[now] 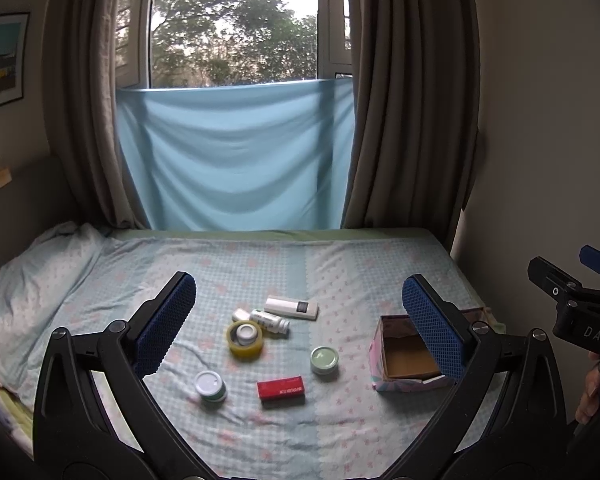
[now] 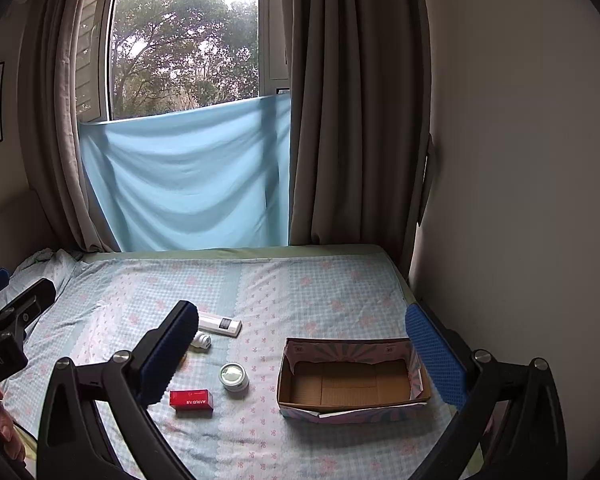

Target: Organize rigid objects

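Note:
Small objects lie on the bed: a red box (image 1: pixel 281 388) (image 2: pixel 191 399), a pale green round tin (image 1: pixel 324 359) (image 2: pixel 233 376), a white-lidded green jar (image 1: pixel 210 386), a yellow tape roll (image 1: pixel 245 339) with a small jar inside it, a white bottle (image 1: pixel 271 321) (image 2: pixel 201 340) lying down, and a white remote (image 1: pixel 292 307) (image 2: pixel 220 324). An open, empty cardboard box (image 1: pixel 404 360) (image 2: pixel 352 380) sits to their right. My left gripper (image 1: pixel 300 320) is open above the objects. My right gripper (image 2: pixel 300 356) is open above the box and tin.
The bed has a light blue checked sheet (image 1: pixel 340 280). A pillow (image 1: pixel 32 280) lies at the left. Curtains (image 2: pixel 352 120), a hanging blue cloth (image 1: pixel 236 156) and a window stand behind. A wall (image 2: pixel 520 160) borders the right side of the bed.

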`<state>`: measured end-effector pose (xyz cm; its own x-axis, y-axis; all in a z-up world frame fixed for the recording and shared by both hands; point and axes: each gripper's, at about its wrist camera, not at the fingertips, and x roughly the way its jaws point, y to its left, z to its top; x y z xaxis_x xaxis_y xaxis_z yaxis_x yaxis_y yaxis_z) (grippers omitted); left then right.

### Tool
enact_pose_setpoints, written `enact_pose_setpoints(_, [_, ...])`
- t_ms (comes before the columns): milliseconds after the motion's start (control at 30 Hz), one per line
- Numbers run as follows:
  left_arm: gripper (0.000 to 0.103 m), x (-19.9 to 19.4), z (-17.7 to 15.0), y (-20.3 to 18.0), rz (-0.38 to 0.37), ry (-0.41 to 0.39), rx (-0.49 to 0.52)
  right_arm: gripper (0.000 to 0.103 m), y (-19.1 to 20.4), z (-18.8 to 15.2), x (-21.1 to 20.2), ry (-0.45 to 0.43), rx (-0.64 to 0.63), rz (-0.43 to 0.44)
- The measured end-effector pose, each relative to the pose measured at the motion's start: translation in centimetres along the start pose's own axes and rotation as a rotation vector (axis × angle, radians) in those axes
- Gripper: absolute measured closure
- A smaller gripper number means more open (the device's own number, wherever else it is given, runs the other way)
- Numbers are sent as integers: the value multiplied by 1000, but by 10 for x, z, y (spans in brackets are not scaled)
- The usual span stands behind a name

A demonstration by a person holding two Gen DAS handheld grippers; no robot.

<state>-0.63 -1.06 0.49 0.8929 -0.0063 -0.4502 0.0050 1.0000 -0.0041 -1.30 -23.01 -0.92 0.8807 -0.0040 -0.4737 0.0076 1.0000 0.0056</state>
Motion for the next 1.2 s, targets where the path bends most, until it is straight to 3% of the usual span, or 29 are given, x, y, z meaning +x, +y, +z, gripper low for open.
enact_pose_setpoints(1200, [1, -12, -2, -2, 7, -22, 18, 0, -2, -5, -6, -9, 13, 4])
